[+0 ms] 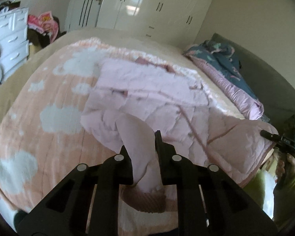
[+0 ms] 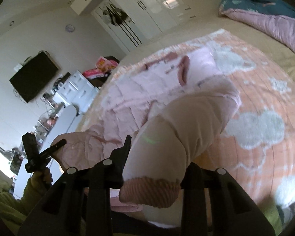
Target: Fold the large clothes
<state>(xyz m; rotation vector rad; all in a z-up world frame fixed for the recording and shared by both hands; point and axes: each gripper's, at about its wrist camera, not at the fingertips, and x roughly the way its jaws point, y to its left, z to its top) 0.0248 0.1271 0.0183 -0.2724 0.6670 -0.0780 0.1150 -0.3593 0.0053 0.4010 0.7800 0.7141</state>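
Jacket: a big pink puffy jacket (image 1: 147, 90) lies spread on the peach blanket (image 1: 49, 102) with white clouds, on the bed (image 2: 186, 37)
Left sleeve: one pink sleeve (image 1: 139, 147) runs from the jacket down toward the near edge, right between the black fingers of the left gripper (image 1: 140, 137)
Left gripper: clamped tight on that sleeve, with the ribbed cuff (image 1: 145, 198) hanging just below the fingers
Right sleeve: the other sleeve (image 2: 179, 129) is puffed up and lifted off the blanket, near the right gripper (image 2: 157, 153)
Right gripper: pinching this sleeve near its end; only its left finger (image 2: 125, 145) shows, the sleeve hides the other one, and the ribbed cuff (image 2: 149, 192) bulges out at the near side
Jacket body: it stays flat on the blanket, farther away than both grippers
Far right: a blue and purple quilt (image 1: 226, 68) is bunched up at the bed's edge
Far side: white wardrobe doors (image 1: 143, 5) stand behind the bed
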